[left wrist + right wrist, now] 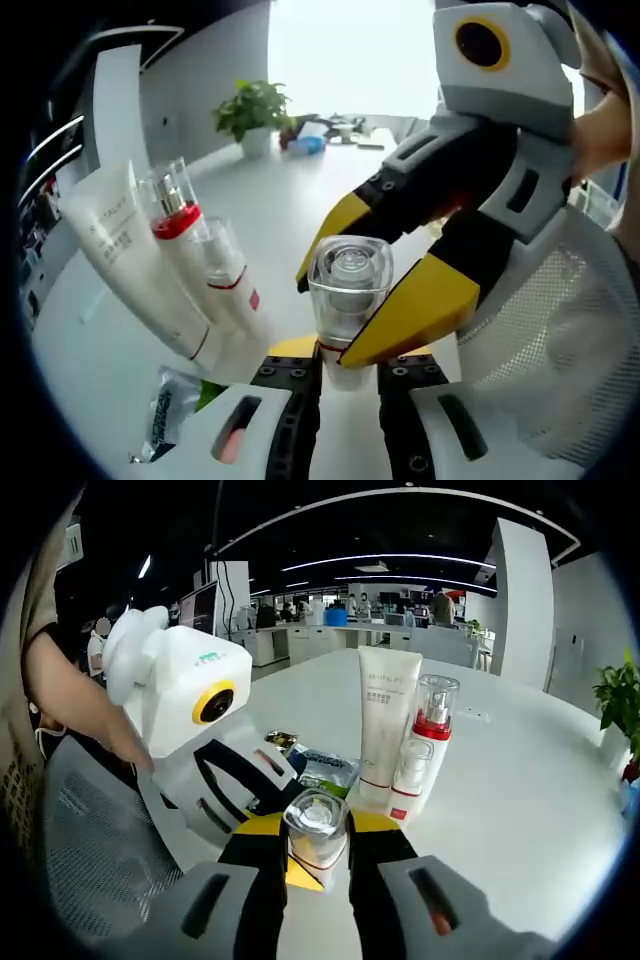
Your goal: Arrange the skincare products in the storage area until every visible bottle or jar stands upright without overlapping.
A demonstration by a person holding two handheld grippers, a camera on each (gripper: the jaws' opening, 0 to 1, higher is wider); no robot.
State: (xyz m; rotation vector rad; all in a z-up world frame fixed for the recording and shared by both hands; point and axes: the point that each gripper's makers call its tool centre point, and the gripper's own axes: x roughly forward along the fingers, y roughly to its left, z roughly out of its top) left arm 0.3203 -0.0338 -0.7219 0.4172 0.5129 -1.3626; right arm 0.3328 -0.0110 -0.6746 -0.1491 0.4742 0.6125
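In the left gripper view, a white tube and two pump bottles are standing at the left on the table. At centre, the left gripper and right gripper are both pinching a clear-capped bottle above the table.

Clear glossy plastic on the bottle cap; smooth matt white on the tube; shiny red collar on the pump bottle; smooth pale desk; mesh chair back.

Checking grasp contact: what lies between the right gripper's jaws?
In the right gripper view, a clear-capped small bottle stands between the right gripper jaws.
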